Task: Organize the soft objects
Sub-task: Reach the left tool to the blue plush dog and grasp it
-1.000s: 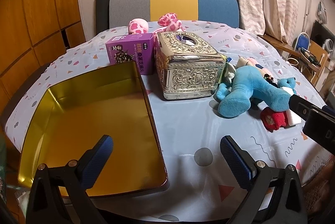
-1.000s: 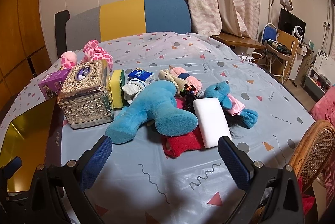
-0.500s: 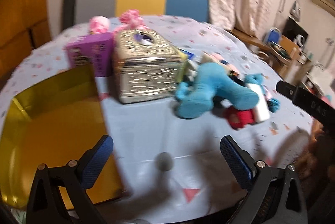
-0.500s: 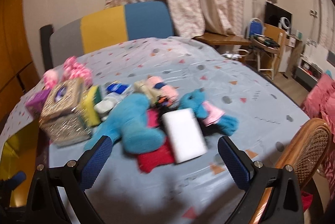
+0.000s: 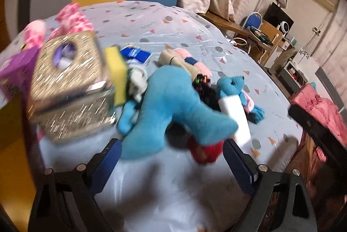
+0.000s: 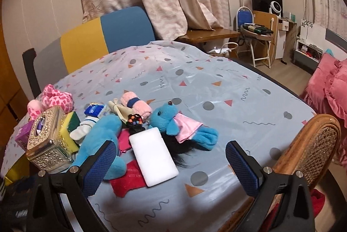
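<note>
Soft toys: big blue plush [image 6: 98, 141] touching white sponge [image 6: 153, 156] on red cloth [image 6: 128, 177], silver tissue box [image 6: 46, 141] holding tissue, left gripper [image 5: 171, 163] and right gripper [image 6: 170, 167] both spread wide, empty

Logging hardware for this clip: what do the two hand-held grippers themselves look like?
Both look alike. The left hand-held gripper and the right hand-held gripper each have a black angular frame with round silver bolts, and two fingers faced with dark blue textured pads. No cables, markings, sleeves or hands show in either wrist view.
</note>
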Motion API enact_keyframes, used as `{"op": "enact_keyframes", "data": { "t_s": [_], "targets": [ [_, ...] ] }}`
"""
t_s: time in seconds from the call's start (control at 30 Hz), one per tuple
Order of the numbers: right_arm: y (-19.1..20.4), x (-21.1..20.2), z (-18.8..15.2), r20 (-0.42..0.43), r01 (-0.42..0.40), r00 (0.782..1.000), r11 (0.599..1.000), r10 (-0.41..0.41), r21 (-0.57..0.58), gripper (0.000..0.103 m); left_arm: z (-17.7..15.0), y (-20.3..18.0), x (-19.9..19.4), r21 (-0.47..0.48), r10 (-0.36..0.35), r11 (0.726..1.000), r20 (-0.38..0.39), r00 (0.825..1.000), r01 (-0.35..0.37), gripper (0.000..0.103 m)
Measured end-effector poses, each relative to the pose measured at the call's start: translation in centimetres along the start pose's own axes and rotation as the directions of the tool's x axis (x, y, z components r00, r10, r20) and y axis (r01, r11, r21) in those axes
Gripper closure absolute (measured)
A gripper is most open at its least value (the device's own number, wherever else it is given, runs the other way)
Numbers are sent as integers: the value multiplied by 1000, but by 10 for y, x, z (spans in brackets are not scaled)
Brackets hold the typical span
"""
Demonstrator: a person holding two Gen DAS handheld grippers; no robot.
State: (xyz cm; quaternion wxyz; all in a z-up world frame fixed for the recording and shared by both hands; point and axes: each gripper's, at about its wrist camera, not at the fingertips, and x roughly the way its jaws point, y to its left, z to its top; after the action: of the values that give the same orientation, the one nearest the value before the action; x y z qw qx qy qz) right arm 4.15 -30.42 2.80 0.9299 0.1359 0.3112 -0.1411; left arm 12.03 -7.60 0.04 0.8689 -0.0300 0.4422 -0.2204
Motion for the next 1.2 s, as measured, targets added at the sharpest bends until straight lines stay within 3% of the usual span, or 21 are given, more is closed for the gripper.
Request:
{"op": "enact_keyframes", "data": {
  "t_s": [0.23, 0.4, 0.53, 0.63, 0.77, 0.97, 1.1, 1.2],
  "targets": [
    [-5, 5, -2, -4, -109, 994, 992, 110, 57, 0, 49, -15, 48, 42, -4, 999, -42, 999, 6, 10],
    [-14, 13, -3, -35, -156, 986, 980, 161, 121, 0, 64, -18, 89, 70, 73, 995, -123, 990, -64, 10],
    [-17, 15, -3, -44, -179, 981, 973, 187, 148, 0, 63, -35, 110, 173, 127, 980, -143, 982, -101, 11],
    [-19, 14, -4, -36, -189, 980, 969, 196, 157, 0, 59, -38, 114, 211, 176, 966, -107, 979, -151, 28],
    [-18, 14, -4, -34, -187, 980, 969, 195, 159, 0, 56, -36, 108, 242, 169, 959, -64, 984, -149, 40],
    [-17, 12, -4, -19, -184, 982, 969, 190, 163, 0, 40, -30, 79, 217, 115, 970, -16, 993, -109, 42],
    [-20, 13, -5, -27, -182, 981, 966, 190, 182, 0, 20, -26, 41, 209, 81, 974, 59, 995, -91, 42],
    [-22, 15, -5, -37, -182, 981, 964, 193, 196, 0, 6, -19, 15, 168, 47, 984, 70, 996, -58, 41]
  ]
}}
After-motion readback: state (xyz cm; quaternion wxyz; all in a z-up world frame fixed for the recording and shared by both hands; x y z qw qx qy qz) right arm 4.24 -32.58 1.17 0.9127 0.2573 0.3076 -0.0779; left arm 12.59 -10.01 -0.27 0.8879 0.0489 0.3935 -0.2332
